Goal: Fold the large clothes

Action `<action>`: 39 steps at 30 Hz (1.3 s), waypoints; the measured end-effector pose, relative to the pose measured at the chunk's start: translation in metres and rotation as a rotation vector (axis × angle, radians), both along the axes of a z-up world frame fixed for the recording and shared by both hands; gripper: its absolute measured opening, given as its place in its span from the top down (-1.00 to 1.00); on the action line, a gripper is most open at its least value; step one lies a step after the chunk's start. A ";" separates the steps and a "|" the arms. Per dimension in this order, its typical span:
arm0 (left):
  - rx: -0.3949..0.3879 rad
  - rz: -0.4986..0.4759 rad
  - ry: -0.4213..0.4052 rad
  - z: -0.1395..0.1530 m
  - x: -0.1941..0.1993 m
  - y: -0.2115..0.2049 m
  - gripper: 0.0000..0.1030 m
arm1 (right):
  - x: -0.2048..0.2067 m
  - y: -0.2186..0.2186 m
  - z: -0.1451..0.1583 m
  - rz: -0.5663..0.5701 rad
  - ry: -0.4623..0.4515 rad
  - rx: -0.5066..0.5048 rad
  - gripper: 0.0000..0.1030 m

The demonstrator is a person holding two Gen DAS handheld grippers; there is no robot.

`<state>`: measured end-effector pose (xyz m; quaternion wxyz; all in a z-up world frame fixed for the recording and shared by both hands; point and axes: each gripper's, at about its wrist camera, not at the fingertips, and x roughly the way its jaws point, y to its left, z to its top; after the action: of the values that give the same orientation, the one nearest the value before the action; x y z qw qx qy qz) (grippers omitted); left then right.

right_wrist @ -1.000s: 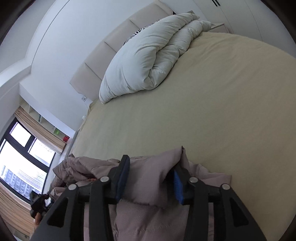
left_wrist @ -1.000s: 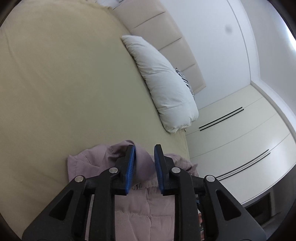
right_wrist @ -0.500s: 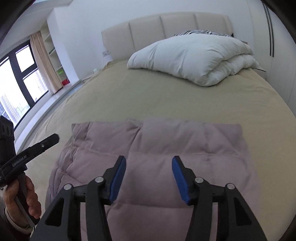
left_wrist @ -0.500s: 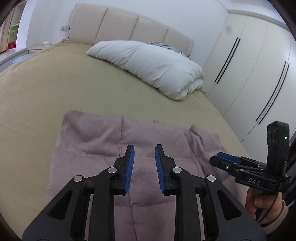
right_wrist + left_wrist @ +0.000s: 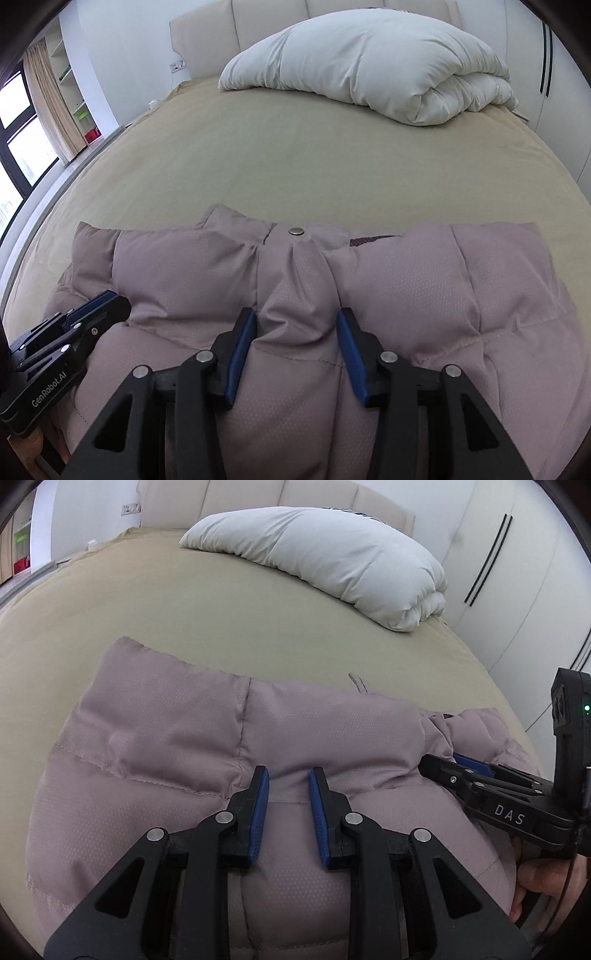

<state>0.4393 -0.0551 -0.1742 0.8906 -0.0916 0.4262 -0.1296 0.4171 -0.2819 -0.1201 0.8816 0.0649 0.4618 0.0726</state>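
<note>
A mauve padded jacket (image 5: 155, 746) lies folded and puffy on the near part of the beige bed (image 5: 184, 605). My left gripper (image 5: 285, 775) is open, its blue pads just above the jacket's left half, holding nothing. My right gripper (image 5: 295, 315) is open wider, with a ridge of the jacket (image 5: 406, 280) between its pads below a metal snap (image 5: 295, 231). The right gripper also shows in the left wrist view (image 5: 465, 764), and the left gripper shows in the right wrist view (image 5: 99, 302).
A folded white duvet (image 5: 369, 62) lies at the head of the bed before a padded headboard (image 5: 273, 14). White wardrobe doors (image 5: 517, 572) stand to the right. A window with curtains (image 5: 40, 96) and shelves is to the left.
Both grippers swung from a tilted view, let go of the jacket and lowered close over it. The jacket went from bunched, to spread, to folded under the grippers.
</note>
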 end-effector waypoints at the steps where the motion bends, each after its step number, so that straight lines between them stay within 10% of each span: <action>1: -0.009 -0.002 0.004 -0.001 0.005 0.003 0.58 | 0.002 -0.002 -0.004 -0.002 -0.002 0.016 0.06; 22: 0.007 -0.010 -0.047 -0.006 -0.009 0.004 0.58 | -0.004 -0.019 -0.028 -0.010 -0.110 0.150 0.06; 32: -0.005 -0.046 -0.124 0.042 -0.066 0.010 0.57 | -0.084 -0.058 0.039 -0.118 -0.299 -0.012 -0.34; 39: 0.017 -0.073 -0.082 0.024 -0.052 -0.010 0.57 | -0.085 -0.134 -0.011 -0.236 -0.163 -0.007 -0.41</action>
<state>0.3869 -0.0649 -0.1503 0.9028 -0.0628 0.3934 -0.1619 0.3317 -0.4154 -0.1315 0.9188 0.1097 0.3782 -0.0280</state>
